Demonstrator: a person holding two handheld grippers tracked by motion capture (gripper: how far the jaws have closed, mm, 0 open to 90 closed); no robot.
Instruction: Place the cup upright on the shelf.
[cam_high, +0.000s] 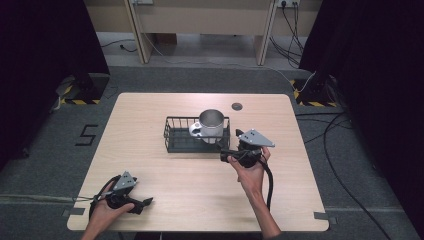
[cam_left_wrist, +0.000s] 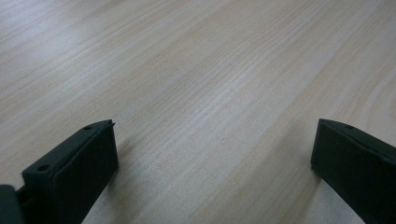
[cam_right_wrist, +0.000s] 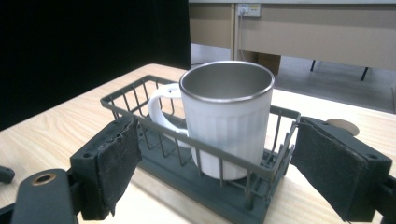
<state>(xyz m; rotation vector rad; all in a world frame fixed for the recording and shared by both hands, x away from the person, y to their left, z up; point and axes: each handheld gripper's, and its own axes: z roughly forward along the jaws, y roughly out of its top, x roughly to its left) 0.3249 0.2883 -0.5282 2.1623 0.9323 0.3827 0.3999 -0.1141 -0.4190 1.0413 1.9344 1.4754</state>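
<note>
**Right tongs lined up on the basket, left ones parked**

The white ribbed metal mug with a steel rim (cam_high: 212, 125) stood upright inside the dark grey wire basket (cam_high: 172, 142), at the basket's right-hand end in the high view, handle pointing left. The basket sat around the middle of the pale wooden desk (cam_high: 200, 190).

The right tongs (cam_high: 227, 154) were down at the basket's short right end, aimed straight at it. In the right gripper view the jaws stood wide apart with the basket's near end and the mug framed between them. The pads looked right beside the basket's corners, but I couldn't tell if they actually touched the wire. Nothing was clamped as far as I could see.

The left tongs (cam_high: 144, 204) were well away at the near left corner of the desk, held low in the person's left hand (cam_high: 107, 207), jaws spread wide over bare wood and holding nothing
</note>
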